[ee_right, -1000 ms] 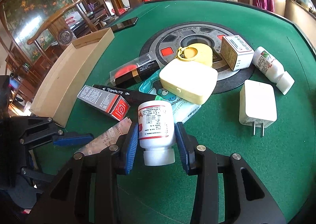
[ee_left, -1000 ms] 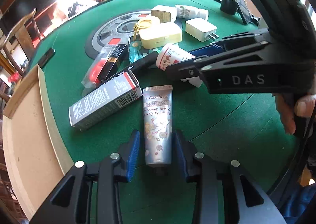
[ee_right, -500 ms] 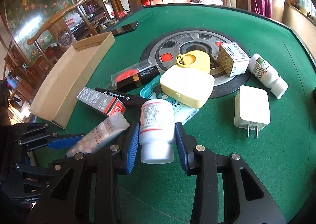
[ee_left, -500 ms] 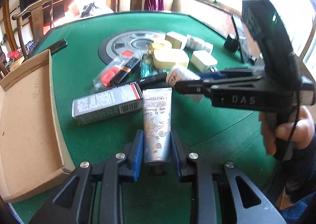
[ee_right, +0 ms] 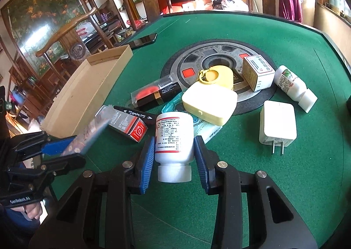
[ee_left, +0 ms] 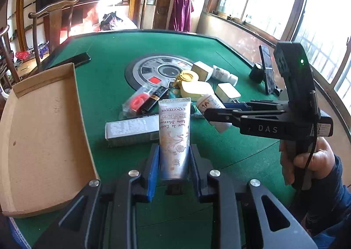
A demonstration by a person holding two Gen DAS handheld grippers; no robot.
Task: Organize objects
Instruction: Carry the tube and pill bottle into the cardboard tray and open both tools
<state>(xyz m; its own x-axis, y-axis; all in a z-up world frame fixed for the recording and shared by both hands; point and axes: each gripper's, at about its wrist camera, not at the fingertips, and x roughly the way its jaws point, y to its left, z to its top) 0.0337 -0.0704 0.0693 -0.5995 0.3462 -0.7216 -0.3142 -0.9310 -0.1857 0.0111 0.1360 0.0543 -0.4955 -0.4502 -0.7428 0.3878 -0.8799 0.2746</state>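
My left gripper (ee_left: 174, 161) is shut on a floral L'Occitane hand cream tube (ee_left: 174, 132) and holds it tilted up off the green table; the tube also shows, blurred, in the right wrist view (ee_right: 92, 132). My right gripper (ee_right: 174, 152) is shut on a white pill bottle (ee_right: 174, 137) with a red-trimmed label, cap toward the camera; it also shows in the left wrist view (ee_left: 208, 104). A shallow cardboard tray (ee_left: 39, 130) lies at the table's left edge, also in the right wrist view (ee_right: 87, 93).
A pile stays mid-table: a grey and red carton (ee_right: 129, 125), a lipstick box (ee_right: 158, 93), a yellow case (ee_right: 209, 104), a white charger (ee_right: 277, 125), a small medicine box (ee_right: 258, 73) and another white bottle (ee_right: 291, 86). A phone stand (ee_left: 266, 71) sits at the right.
My left gripper closed on the hand cream tube and lifted it off the table. My right gripper stayed shut on the pill bottle and rose slightly.
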